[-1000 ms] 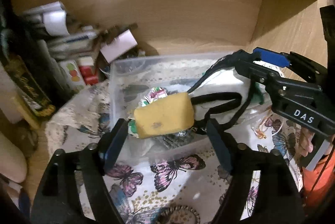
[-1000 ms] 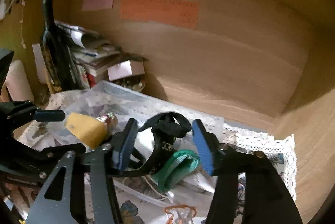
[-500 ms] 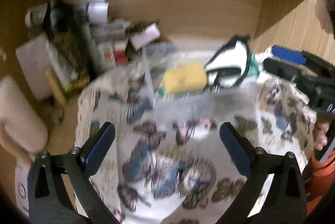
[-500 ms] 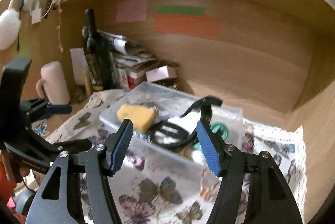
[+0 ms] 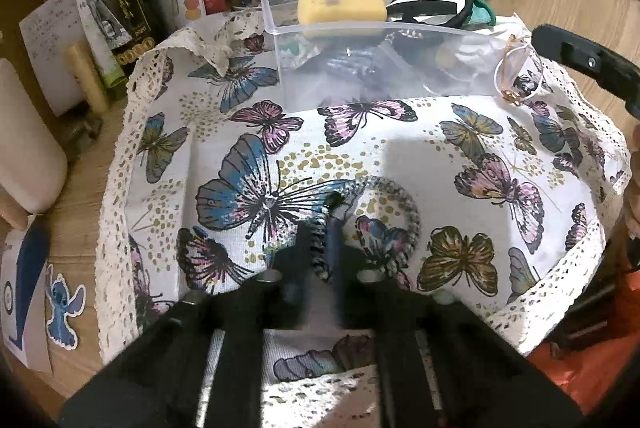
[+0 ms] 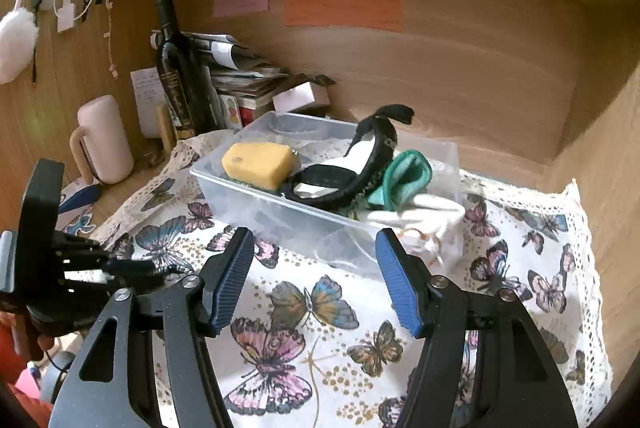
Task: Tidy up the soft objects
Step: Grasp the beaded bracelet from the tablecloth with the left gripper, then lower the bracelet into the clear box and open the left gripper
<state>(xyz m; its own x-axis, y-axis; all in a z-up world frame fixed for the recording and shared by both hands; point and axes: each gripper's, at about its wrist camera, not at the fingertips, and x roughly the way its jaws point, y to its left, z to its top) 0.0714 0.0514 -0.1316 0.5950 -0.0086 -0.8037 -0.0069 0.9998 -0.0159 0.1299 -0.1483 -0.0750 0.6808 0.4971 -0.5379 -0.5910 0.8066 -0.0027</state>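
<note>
A: What is hard to make out?

B: The left gripper (image 5: pixel 325 228) sits low over the butterfly cloth (image 5: pixel 460 131), its jaws pinched together on the near edge of a braided hair tie (image 5: pixel 394 195). The pinched part is hidden between the fingers. In the right wrist view that gripper (image 6: pixel 160 268) is at the left edge, and I cannot make out the tie there.

A: And the right gripper?

B: The right gripper (image 6: pixel 316 280) is spread wide with nothing between its jaws, above the cloth just in front of the clear plastic box (image 6: pixel 320 228).

A: What's in the box?

B: A yellow sponge (image 6: pixel 260 163), a black-and-white strap piece (image 6: pixel 360 163) and a green band (image 6: pixel 404 179) beside it. Things lower down blur behind the wall.
</note>
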